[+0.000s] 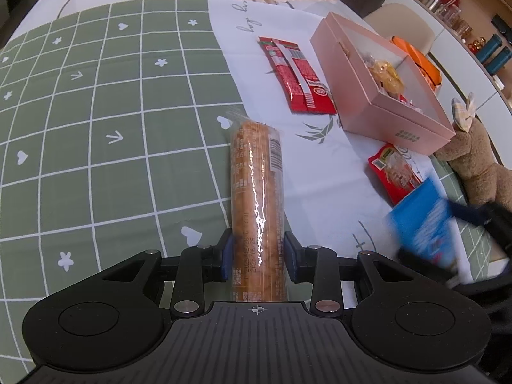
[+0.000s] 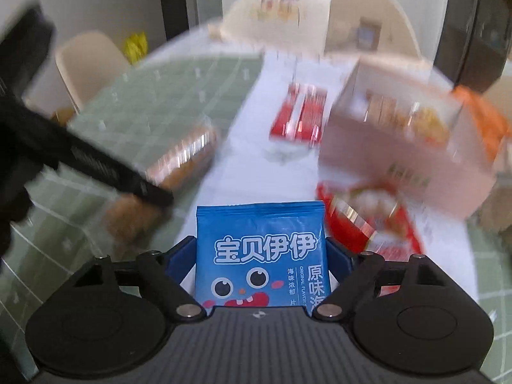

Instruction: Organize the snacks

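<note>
My left gripper [image 1: 258, 249] is shut on a long clear-wrapped roll of brown crackers [image 1: 256, 192], which points away over the tablecloth. My right gripper [image 2: 260, 256] is shut on a blue seaweed snack packet [image 2: 260, 252]; the packet shows blurred in the left wrist view [image 1: 422, 220] at the right. An open pink box [image 1: 377, 76] holding several small wrapped snacks stands at the right; it also shows in the right wrist view [image 2: 400, 147]. A red packet [image 1: 297, 73] lies left of the box. Another red packet [image 1: 393, 169] lies in front of it.
A green checked tablecloth [image 1: 96, 112] covers the round table. A brown plush toy [image 1: 480, 160] sits at the table's right edge. An orange bag [image 1: 419, 57] lies behind the box. Chairs [image 2: 89, 60] stand around. The right wrist view is motion-blurred.
</note>
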`<action>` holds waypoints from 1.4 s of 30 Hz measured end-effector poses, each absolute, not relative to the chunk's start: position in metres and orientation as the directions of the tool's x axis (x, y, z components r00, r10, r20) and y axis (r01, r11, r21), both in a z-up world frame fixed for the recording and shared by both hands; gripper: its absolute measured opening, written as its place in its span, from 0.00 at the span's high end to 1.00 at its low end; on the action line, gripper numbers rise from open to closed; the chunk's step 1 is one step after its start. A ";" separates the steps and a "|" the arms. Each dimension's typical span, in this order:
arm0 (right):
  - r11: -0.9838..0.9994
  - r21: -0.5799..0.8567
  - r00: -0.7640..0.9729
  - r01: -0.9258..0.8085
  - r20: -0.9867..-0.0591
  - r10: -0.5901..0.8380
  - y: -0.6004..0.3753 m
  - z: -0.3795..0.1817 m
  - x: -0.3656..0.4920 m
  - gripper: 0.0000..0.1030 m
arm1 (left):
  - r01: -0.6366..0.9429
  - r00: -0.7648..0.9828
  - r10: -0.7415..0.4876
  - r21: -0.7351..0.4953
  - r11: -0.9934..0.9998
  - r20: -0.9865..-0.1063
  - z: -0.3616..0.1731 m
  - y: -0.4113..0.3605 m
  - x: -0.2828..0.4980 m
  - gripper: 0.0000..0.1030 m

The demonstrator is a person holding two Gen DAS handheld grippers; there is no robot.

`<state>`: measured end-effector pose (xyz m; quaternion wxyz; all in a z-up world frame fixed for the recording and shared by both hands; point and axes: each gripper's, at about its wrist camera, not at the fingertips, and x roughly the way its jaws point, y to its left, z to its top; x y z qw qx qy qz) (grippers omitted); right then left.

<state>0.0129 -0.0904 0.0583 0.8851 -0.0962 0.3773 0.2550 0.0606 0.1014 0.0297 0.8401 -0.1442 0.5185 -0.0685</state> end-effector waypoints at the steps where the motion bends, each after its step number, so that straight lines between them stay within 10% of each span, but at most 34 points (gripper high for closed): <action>1: 0.856 0.024 0.604 -0.517 -0.699 0.384 -0.095 0.064 0.013 0.18 | -0.034 0.453 -0.264 -0.312 0.949 -0.851 0.030 0.102 0.061 0.64; 8: 0.954 0.055 0.806 -0.296 -0.521 0.280 -0.153 0.089 0.018 0.16 | -0.027 0.456 -0.256 -0.301 0.953 -0.852 0.030 0.100 0.061 0.64; 22: 0.972 0.168 0.649 -0.163 -0.724 0.234 -0.194 0.022 0.034 0.16 | -0.026 0.461 -0.259 -0.305 0.952 -0.849 0.030 0.100 0.061 0.64; 34: 0.982 0.155 0.676 -0.103 -0.714 0.184 -0.204 0.016 0.031 0.09 | -0.023 0.468 -0.260 -0.306 0.952 -0.845 0.029 0.100 0.060 0.64; 39: 0.986 0.155 0.697 -0.057 -0.701 0.150 -0.230 0.030 0.031 0.54 | -0.024 0.468 -0.259 -0.306 0.952 -0.845 0.030 0.100 0.060 0.64; 42: 0.990 0.138 0.750 0.008 -0.656 0.086 -0.248 0.044 0.026 0.56 | -0.023 0.469 -0.259 -0.305 0.952 -0.844 0.029 0.100 0.060 0.64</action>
